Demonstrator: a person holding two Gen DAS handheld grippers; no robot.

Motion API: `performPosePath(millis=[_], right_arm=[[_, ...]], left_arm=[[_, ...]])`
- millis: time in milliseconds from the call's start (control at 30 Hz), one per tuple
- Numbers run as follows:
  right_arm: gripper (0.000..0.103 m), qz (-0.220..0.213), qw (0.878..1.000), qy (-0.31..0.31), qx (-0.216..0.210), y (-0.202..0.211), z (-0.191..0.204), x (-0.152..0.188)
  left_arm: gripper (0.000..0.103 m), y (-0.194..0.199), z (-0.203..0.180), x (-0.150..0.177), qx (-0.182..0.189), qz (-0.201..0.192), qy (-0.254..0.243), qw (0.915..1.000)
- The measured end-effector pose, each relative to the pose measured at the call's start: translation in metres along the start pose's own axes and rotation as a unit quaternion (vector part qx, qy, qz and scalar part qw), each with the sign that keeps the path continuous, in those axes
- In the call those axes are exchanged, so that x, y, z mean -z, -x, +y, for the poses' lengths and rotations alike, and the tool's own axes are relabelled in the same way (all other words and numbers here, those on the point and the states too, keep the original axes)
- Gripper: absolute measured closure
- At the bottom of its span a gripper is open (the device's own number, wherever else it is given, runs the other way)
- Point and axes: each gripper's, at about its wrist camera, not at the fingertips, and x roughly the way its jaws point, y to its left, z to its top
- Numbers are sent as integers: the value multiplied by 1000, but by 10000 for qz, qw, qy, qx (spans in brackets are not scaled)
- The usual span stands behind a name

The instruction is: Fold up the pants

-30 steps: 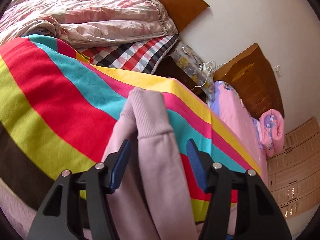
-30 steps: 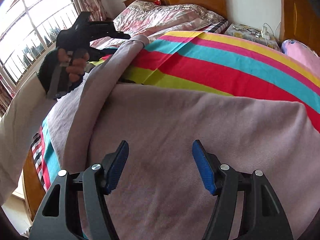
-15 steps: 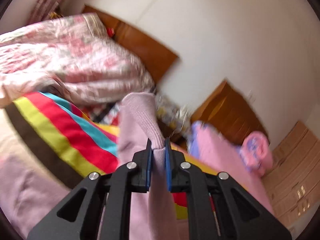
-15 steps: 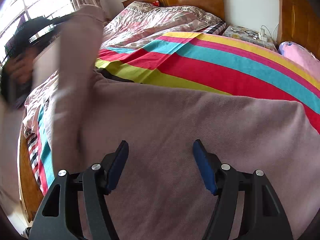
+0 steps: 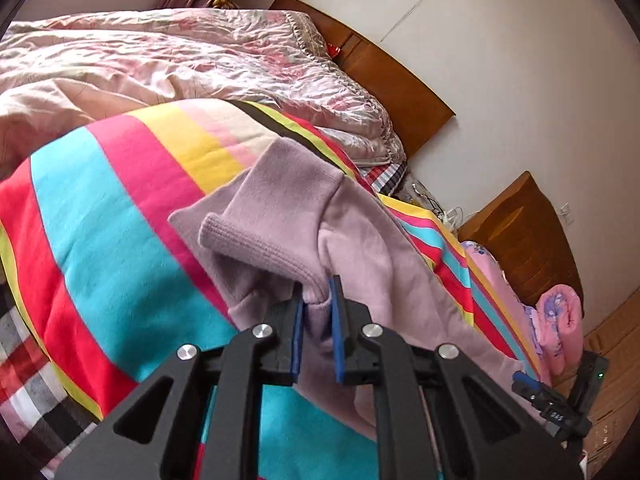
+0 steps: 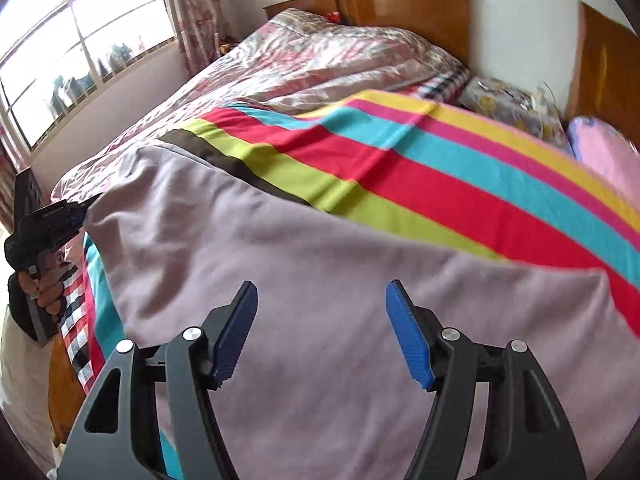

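One leg of the pants (image 5: 320, 216), with its ribbed cuff, now sits doubled back over the rest of the garment on the bed (image 5: 100, 240), where a second ago it lay stretched out flat; I judge the first fold to be under way. The left hand-held gripper (image 5: 317, 320), spread wide a second ago, is now clenched on the cuff end. The right hand-held gripper (image 6: 320, 332) hangs wide apart over the flat pants, grasping nothing.

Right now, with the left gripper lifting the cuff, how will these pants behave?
Probably floppy: the pants sag around the left gripper, shut on the ribbed cuff. Likely grippy, thick fleece draping over the striped blanket.
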Motion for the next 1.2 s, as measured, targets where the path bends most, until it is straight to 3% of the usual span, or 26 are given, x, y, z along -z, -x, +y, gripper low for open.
performPosePath(millis=[167, 267, 367, 400, 433, 500, 567, 667, 767, 800, 833, 933, 1100, 1200], right_arm=[[37, -29, 9954, 805, -514, -26, 50, -46], [38, 9, 9884, 1176, -959, -58, 79, -83], [38, 339, 9792, 1293, -1526, -103, 103, -117], [38, 480, 9787, 1298, -1513, -121, 107, -127], [38, 573, 9788, 1263, -1508, -133, 109, -132], [39, 625, 9786, 1191, -1556, -148, 109, -136], [45, 619, 9791, 1140, -1567, -154, 108, -134], [45, 580, 9792, 1197, -1535, -142, 114, -123], [48, 121, 9694, 1819, -1645, -80, 129, -84], [50, -29, 9649, 2040, -1653, -57, 133, -67], [53, -66, 9603, 2233, -1673, -35, 136, -45], [63, 79, 9525, 2498, -1742, 0, 137, 4], [78, 565, 9403, 3135, -1198, 2, 140, 71], [84, 520, 9410, 3196, -982, -1, 136, 79]], left_arm=[[91, 0, 21, -14, -41, -208, 210, 9996], [90, -1, 28, -13, -237, -66, 72, 9997], [86, -2, 34, -8, -167, -44, 187, 9997], [77, -2, 37, -9, -71, -54, 251, 9996], [62, -1, 39, -9, 68, -53, 339, 9994], [51, 5, 41, -6, 316, -108, 548, 9979], [51, 4, 38, -4, 328, -72, 482, 9983], [52, -1, 36, -3, 259, -55, 418, 9988], [53, 0, 38, -4, 326, -105, 541, 9979], [60, 2, 37, -4, 313, -128, 534, 9980], [75, 3, 35, -6, 290, -122, 488, 9983], [87, 2, 32, -7, 121, -60, 336, 9993], [89, 1, 34, -11, 99, -29, 395, 9992], [89, 1, 30, -15, 16, 11, 392, 9992]])
